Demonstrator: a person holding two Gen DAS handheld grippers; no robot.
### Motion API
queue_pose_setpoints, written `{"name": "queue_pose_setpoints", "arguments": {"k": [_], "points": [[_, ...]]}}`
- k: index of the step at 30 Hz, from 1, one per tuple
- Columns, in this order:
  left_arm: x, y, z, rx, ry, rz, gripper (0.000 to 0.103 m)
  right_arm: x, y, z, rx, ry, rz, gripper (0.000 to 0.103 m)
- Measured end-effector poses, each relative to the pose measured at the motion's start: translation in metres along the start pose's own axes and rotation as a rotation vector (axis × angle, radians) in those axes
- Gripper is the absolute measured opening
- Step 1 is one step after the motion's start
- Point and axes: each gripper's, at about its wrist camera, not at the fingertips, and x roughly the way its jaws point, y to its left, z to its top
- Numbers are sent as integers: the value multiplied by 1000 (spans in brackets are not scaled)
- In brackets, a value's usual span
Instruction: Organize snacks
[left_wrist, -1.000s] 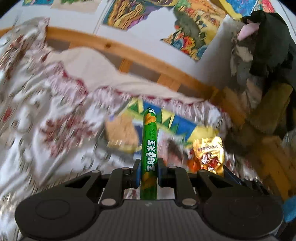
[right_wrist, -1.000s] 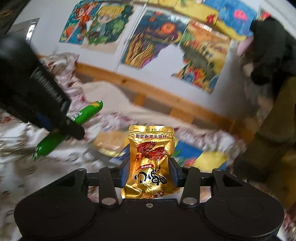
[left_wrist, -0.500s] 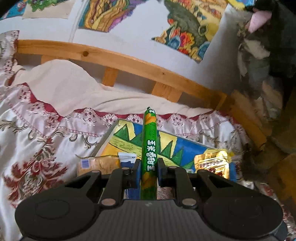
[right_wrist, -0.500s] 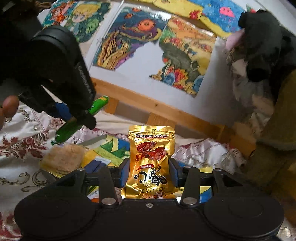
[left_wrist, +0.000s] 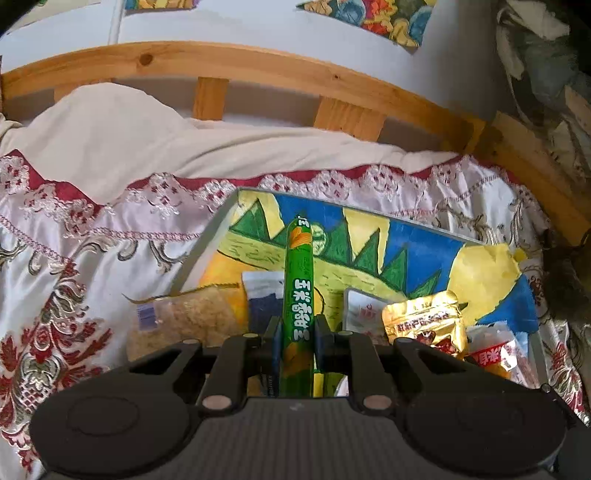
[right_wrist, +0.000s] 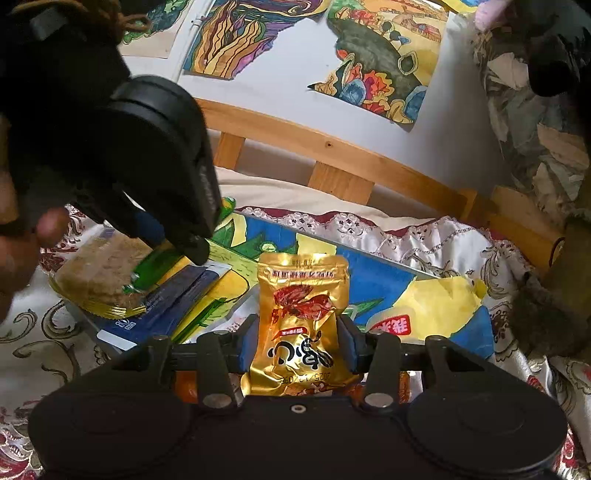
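My left gripper (left_wrist: 298, 334) is shut on a green sausage stick (left_wrist: 298, 291) that points forward over a tray (left_wrist: 221, 218) lined with a painted picture. My right gripper (right_wrist: 299, 343) is shut on a gold snack pouch (right_wrist: 301, 317), held upright above the same tray (right_wrist: 373, 258). In the right wrist view the left gripper's body (right_wrist: 147, 166) is at the upper left, with the green stick (right_wrist: 155, 266) under it. On the tray lie a clear pack of brown crackers (left_wrist: 177, 325), a dark blue packet (right_wrist: 166, 310), another gold pouch (left_wrist: 424, 325) and a red-and-white packet (left_wrist: 495, 354).
The tray sits on a bed with a white and red flowered cover (left_wrist: 55, 295). A wooden bed rail (left_wrist: 332, 85) runs behind it below a wall hung with paintings (right_wrist: 376, 59). A dark plush toy and piled clothes (right_wrist: 546, 110) stand at the right.
Both grippers have moved forward and down toward the tray, each still holding its snack. The tray and its packets now look larger and closer.
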Motion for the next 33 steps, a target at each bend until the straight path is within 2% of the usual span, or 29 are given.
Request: {"name": "queue_pose_setpoints", "arguments": {"k": [10, 17, 20, 22, 23, 25, 27, 33], "points": [[19, -13, -2, 40, 57, 34, 18, 5, -3, -1, 24, 26, 0, 49], [20, -11, -1, 37, 54, 14, 21, 7, -2, -4, 38, 35, 0, 51], [14, -11, 1, 29, 38, -3, 22, 7, -1, -4, 35, 34, 0, 54], [9, -11, 2, 21, 28, -8, 26, 5, -1, -3, 37, 23, 5, 60], [6, -11, 2, 15, 20, -10, 29, 3, -1, -3, 37, 15, 5, 63], [-4, -9, 3, 5, -7, -4, 39, -1, -1, -2, 41, -16, -2, 80], [-18, -6, 3, -19, -48, 10, 65, -9, -1, 0, 46, -51, -4, 85], [-72, 0, 7, -33, -182, 18, 84, -34, -5, 14, 63, -130, -19, 89]]}}
